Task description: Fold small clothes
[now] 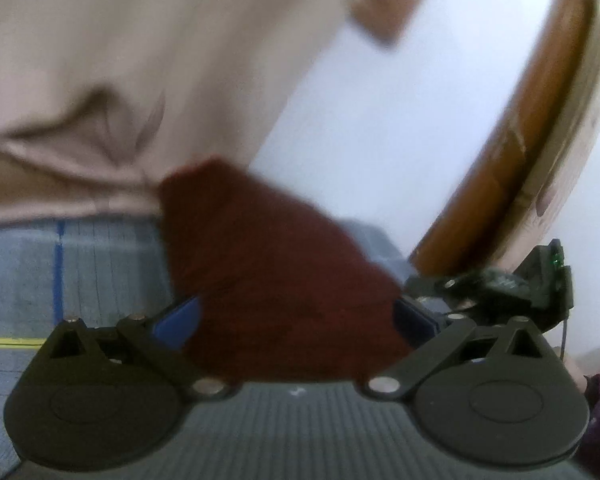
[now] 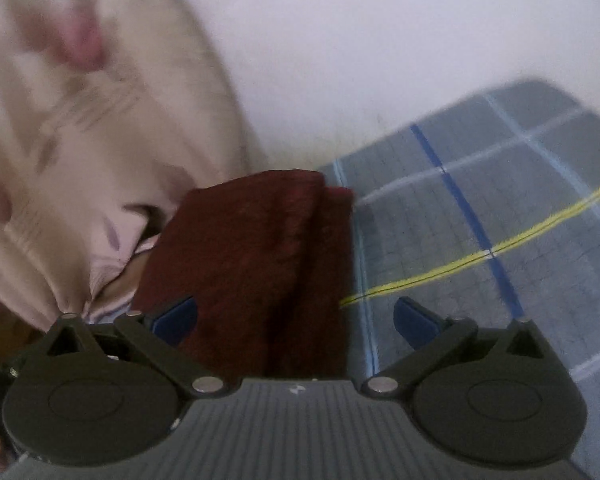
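Maroon fuzzy cloth lying between both spread claws.
Left claw and right claw are gaping open; folded, thick cloth is resting on grey checked fabric.

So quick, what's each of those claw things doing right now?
Left gripper: open, dark red cloth lying between its fingers, not clamped.
Right gripper: open, the same cloth beside its left finger.

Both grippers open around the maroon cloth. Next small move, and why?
Probably back both off. The maroon cloth already looks folded, layered edges stacked, on the plaid sheet. The left gripper and right gripper both stand open around it, gripping nothing. Blur hides whether the fold is neat.
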`<state>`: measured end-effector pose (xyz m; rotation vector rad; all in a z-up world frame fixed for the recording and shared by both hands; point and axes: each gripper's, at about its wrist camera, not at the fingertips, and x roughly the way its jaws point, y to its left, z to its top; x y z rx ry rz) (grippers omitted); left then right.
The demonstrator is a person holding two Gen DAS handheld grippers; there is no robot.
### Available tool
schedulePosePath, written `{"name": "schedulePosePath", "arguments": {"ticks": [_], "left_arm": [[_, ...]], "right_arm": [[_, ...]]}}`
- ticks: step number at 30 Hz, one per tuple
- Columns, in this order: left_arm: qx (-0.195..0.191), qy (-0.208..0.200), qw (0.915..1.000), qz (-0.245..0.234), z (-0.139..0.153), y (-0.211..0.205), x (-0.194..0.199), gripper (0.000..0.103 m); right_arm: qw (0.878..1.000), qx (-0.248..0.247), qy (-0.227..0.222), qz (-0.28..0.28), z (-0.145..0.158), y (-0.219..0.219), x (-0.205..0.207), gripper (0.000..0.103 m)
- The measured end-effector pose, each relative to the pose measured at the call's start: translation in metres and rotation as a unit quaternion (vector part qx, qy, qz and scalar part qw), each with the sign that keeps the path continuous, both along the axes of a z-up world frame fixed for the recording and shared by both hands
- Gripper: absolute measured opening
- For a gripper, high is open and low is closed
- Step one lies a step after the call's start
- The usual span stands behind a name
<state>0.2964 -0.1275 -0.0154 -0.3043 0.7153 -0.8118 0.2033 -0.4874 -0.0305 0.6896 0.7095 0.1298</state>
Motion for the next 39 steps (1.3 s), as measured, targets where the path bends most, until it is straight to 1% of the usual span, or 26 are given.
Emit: {"name": "schedulePosePath", "arguments": {"ticks": [1,3,4,5,6,8,10,11,14,15,16,17,19,22,25,30,34,36,39], "left_arm": [[0.007,0.016,0.9999,-0.001,-0.01,-0.003,0.012,0.103],[0.003,0.042,0.9991,-0.01,-0.028,0.0,0.026,0.103],[-0.008,0.054,0.9984,-0.012,-0.037,0.0,0.033,0.103],[-0.029,0.072,0.9967,-0.02,-0.046,0.0,0.04,0.103],[-0.046,0.094,0.994,-0.03,-0.053,-0.001,0.046,0.103],[-0.07,0.126,0.9887,-0.042,-0.063,-0.003,0.057,0.103],[-0.093,0.148,0.9829,-0.056,-0.072,-0.007,0.066,0.103],[-0.099,0.151,0.9817,-0.061,-0.075,-0.01,0.069,0.103],[-0.094,0.14,0.9829,-0.073,-0.078,-0.017,0.072,0.103],[-0.09,0.137,0.9838,-0.074,-0.079,-0.019,0.073,0.103],[-0.087,0.135,0.9844,-0.072,-0.079,-0.019,0.072,0.1],[-0.089,0.138,0.984,-0.069,-0.08,-0.019,0.074,0.098],[-0.092,0.143,0.9836,-0.061,-0.078,-0.017,0.072,0.088],[-0.087,0.128,0.9865,-0.053,-0.068,-0.015,0.055,0.082],[-0.085,0.121,0.9881,-0.044,-0.054,-0.01,0.038,0.081],[-0.077,0.104,0.991,-0.036,-0.018,0.016,-0.003,0.081],[-0.06,0.086,0.994,-0.03,0.009,0.045,-0.047,0.081],[-0.049,0.08,0.9952,-0.027,0.016,0.06,-0.068,0.081],[-0.032,0.07,0.9968,-0.024,0.024,0.084,-0.102,0.081]], "right_arm": [[1.0,0.014,0.005,0.005,-0.006,-0.002,0.006,0.103],[1.0,0.012,0.02,0.007,-0.015,-0.001,0.019,0.103],[0.999,0.016,0.025,0.016,-0.02,0.0,0.025,0.103],[0.999,0.025,0.029,0.026,-0.023,0.0,0.03,0.103],[0.998,0.034,0.033,0.036,-0.027,-0.001,0.035,0.103],[0.997,0.035,0.042,0.051,-0.032,0.001,0.042,0.103],[0.996,0.049,0.044,0.064,-0.037,0.0,0.048,0.103],[0.995,0.061,0.045,0.07,-0.039,-0.001,0.053,0.103],[0.992,0.086,0.039,0.085,-0.043,0.0,0.059,0.103],[0.991,0.09,0.037,0.096,-0.044,0.002,0.062,0.096],[0.99,0.093,0.036,0.103,-0.045,0.005,0.064,0.088],[0.99,0.097,0.032,0.102,-0.046,0.007,0.063,0.086],[0.99,0.095,0.017,0.104,-0.044,0.01,0.06,0.072],[0.991,0.099,0.0,0.092,-0.039,0.011,0.05,0.064],[0.991,0.103,-0.013,0.086,-0.031,0.016,0.039,0.061],[0.988,0.114,-0.039,0.093,-0.005,0.03,0.012,0.06],[0.986,0.113,-0.056,0.112,0.021,0.056,-0.016,0.06],[0.985,0.108,-0.063,0.121,0.033,0.075,-0.034,0.06],[0.984,0.102,-0.067,0.13,0.043,0.104,-0.061,0.06]]}}
